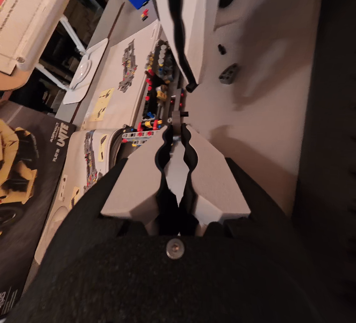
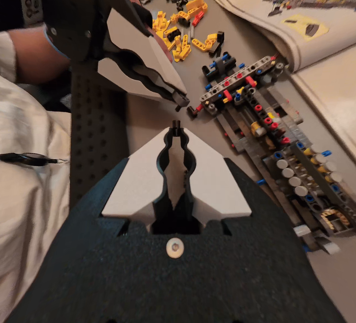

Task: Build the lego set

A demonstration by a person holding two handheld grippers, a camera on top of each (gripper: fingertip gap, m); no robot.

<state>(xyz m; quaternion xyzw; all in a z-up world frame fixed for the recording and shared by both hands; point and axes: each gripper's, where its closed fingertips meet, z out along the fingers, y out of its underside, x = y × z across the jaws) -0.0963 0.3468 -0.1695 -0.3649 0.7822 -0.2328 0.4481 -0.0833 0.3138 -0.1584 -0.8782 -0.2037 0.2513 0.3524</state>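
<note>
Left gripper point(image 2: 180, 101): clamps grey connector piece point(image 2: 182, 100), just beside chassis point(image 2: 256, 120).
Right gripper point(image 2: 176, 130): pinches black pin point(image 2: 175, 125), near chassis.

You are working under dim, warm indoor light in both views. In the left wrist view, motion blur is smearing the upper right of the frame, and soft shadows are falling across the pale worktop point(image 1: 250, 120). The right edge is sinking into darkness. In the right wrist view, the lego build point(image 2: 269, 130) is blurring toward the lower right, and wide-angle distortion is bending the frame edges.
</note>
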